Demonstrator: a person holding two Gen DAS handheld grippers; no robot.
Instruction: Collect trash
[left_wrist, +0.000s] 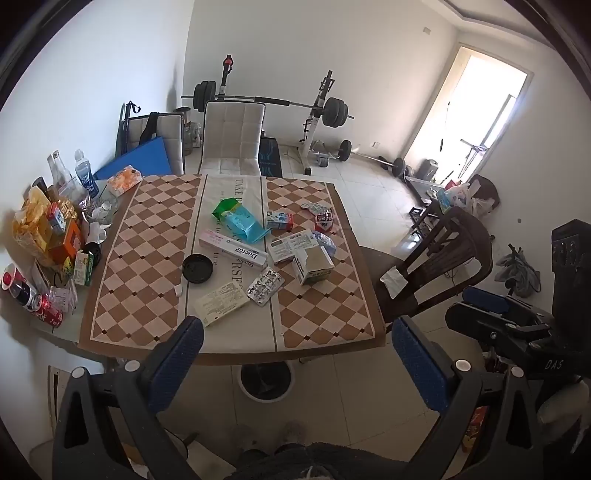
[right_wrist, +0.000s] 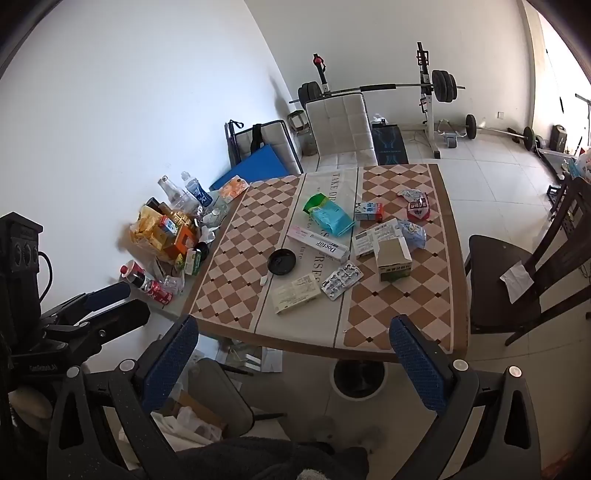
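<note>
Grippers both stand wide apart and hold nothing. Left gripper (left_wrist: 297, 354) hangs over the near edge of the table (left_wrist: 236, 354), its blue-padded fingers (left_wrist: 177, 365) touching no item. Right gripper (right_wrist: 293, 354) hangs likewise at the near edge, a little further to the right, fingers (right_wrist: 419, 363) clear of everything. In the left wrist view the right gripper's body shows at the far right, beside a dark wooden chair (left_wrist: 436, 258).

Trash lies scattered on the checkered tablecloth (left_wrist: 147, 258), mostly on its middle strip and right half:
- toothpaste box (left_wrist: 233, 248) marked "Doctor", long axis running from far-left to near-right, lying flat
- pale yellow flat box (left_wrist: 221, 307) nearest the grippers, long axis from near-left to far-right
- blister pack (left_wrist: 265, 286) just right of the yellow box, tilted the same way
- black round lid (left_wrist: 198, 268) left of the toothpaste box, near it
- green-and-blue pouch (left_wrist: 240, 219) beyond the toothpaste box, its blue end touching or overlapping the box
- open carton (left_wrist: 313, 265) standing upright, flaps up, on the right half
- small milk carton (left_wrist: 280, 220) lying on its side further back
- red-and-white wrapper (left_wrist: 324, 220) at the far right.

Bottles, cans and snack packs (left_wrist: 48, 236) crowd the table's left edge, off the cloth. White round bin (left_wrist: 265, 382) stands on the floor under the near edge.
</note>
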